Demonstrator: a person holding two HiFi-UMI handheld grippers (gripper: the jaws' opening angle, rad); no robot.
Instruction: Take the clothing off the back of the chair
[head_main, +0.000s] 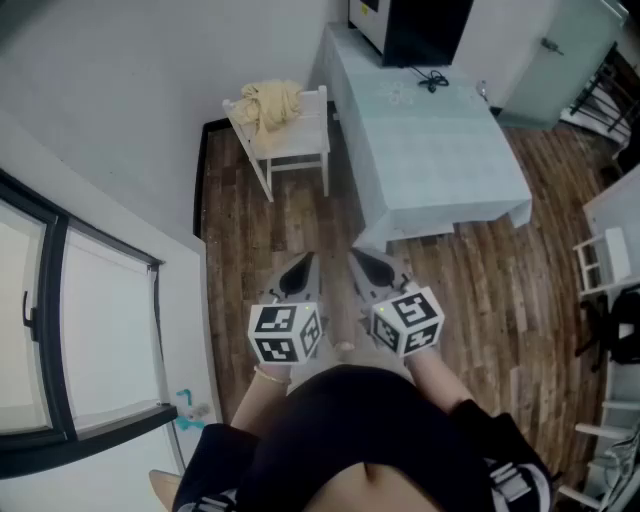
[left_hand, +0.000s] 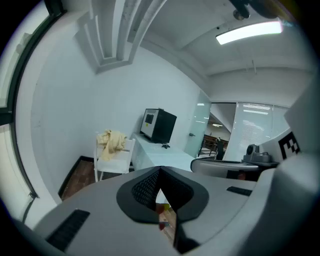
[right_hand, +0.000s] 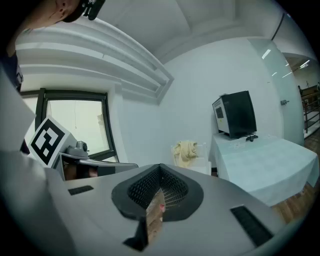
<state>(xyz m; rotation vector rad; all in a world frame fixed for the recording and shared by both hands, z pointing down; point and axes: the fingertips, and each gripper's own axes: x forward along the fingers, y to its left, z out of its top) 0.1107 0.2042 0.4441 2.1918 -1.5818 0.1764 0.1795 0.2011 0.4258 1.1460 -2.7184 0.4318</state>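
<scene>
A pale yellow garment (head_main: 270, 104) hangs bunched over the back of a white chair (head_main: 296, 147) by the far wall; it also shows as the garment (left_hand: 112, 141) in the left gripper view and the garment (right_hand: 187, 150) in the right gripper view. My left gripper (head_main: 298, 271) and right gripper (head_main: 372, 265) are held side by side close to my body, well short of the chair, both pointing toward it. Both are shut with nothing between the jaws. The left gripper (left_hand: 160, 172) and right gripper (right_hand: 160, 169) show their tips closed together.
A long table with a pale blue cloth (head_main: 430, 150) stands right of the chair, carrying a black box-like device (head_main: 425, 30). Wood floor (head_main: 250, 250) lies between me and the chair. A window with a dark frame (head_main: 50, 330) is on the left, white shelving (head_main: 605, 265) on the right.
</scene>
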